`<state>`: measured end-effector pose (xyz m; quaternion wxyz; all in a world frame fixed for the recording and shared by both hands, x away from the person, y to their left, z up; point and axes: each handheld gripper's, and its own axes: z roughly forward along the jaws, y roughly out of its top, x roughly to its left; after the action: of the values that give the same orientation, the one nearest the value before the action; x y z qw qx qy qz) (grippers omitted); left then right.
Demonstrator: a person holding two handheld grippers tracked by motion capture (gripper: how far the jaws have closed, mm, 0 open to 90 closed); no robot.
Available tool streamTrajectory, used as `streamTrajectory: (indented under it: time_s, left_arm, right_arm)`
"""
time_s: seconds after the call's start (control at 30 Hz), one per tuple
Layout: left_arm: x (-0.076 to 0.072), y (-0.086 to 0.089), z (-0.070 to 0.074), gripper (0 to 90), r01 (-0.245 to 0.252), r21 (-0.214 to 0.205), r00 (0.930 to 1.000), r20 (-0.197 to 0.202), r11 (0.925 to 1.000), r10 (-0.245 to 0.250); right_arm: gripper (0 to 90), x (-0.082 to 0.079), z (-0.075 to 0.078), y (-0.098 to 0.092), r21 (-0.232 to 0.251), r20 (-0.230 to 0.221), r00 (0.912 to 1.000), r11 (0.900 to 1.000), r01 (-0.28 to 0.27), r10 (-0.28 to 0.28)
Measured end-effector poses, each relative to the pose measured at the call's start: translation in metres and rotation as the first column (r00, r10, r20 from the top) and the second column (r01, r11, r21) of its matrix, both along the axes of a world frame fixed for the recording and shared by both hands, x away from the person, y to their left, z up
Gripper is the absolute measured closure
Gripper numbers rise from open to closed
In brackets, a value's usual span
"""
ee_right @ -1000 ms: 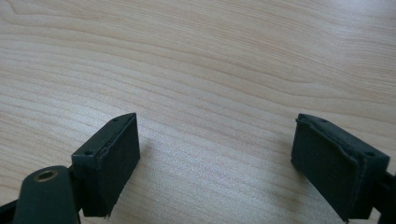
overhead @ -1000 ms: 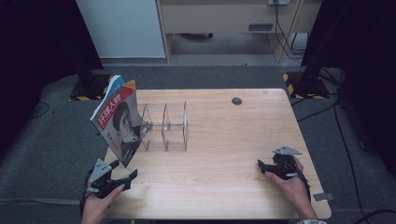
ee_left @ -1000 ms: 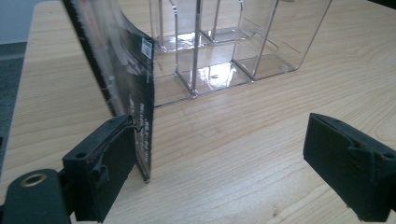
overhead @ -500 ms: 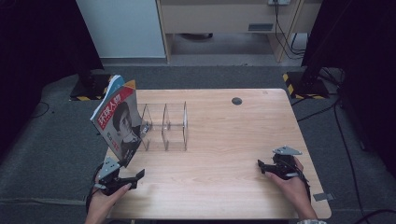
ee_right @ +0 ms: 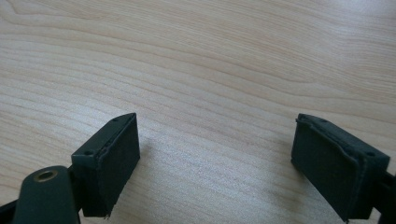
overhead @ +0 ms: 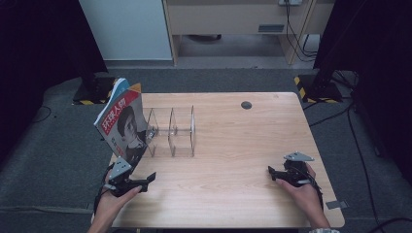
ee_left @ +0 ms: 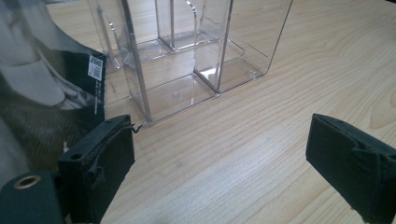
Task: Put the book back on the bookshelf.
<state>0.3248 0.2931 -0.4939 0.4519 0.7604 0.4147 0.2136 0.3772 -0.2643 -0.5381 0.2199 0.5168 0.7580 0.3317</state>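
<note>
The magazine point(overhead: 122, 127), portrait cover under a red title band, leans tilted against the clear rack point(overhead: 171, 132); both the left gripper point(overhead: 145, 180) and right gripper point(overhead: 273, 173) are spread apart, holding nothing.

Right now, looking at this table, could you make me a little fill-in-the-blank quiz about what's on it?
1. The magazine leans at the ____ end of the clear rack.
2. The left gripper has its fingers ____, holding nothing.
3. The right gripper sits over bare ____ tabletop.
4. The rack's compartments are ____.

Missing words: left; open; wooden; empty
</note>
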Motion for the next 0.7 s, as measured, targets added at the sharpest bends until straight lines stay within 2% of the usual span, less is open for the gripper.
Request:
streamTrajectory:
  time_s: [0.4, 0.7]
  left_arm:
    - [0.018, -0.016, 0.015, 6.9, 0.037, 0.028, 0.9993, 0.003, 0.9989, -0.037]
    - [0.03, -0.04, 0.019, 6.1, 0.086, 0.065, 0.9963, -0.012, 0.9942, -0.085]
  right_arm:
    - [15.6, 0.0, 0.0, 0.0, -0.001, 0.001, 1.0, 1.0, -0.003, 0.003]
    - [15.3, 0.0, 0.0, 0.0, -0.001, 0.002, 1.0, 1.0, -0.002, 0.002]
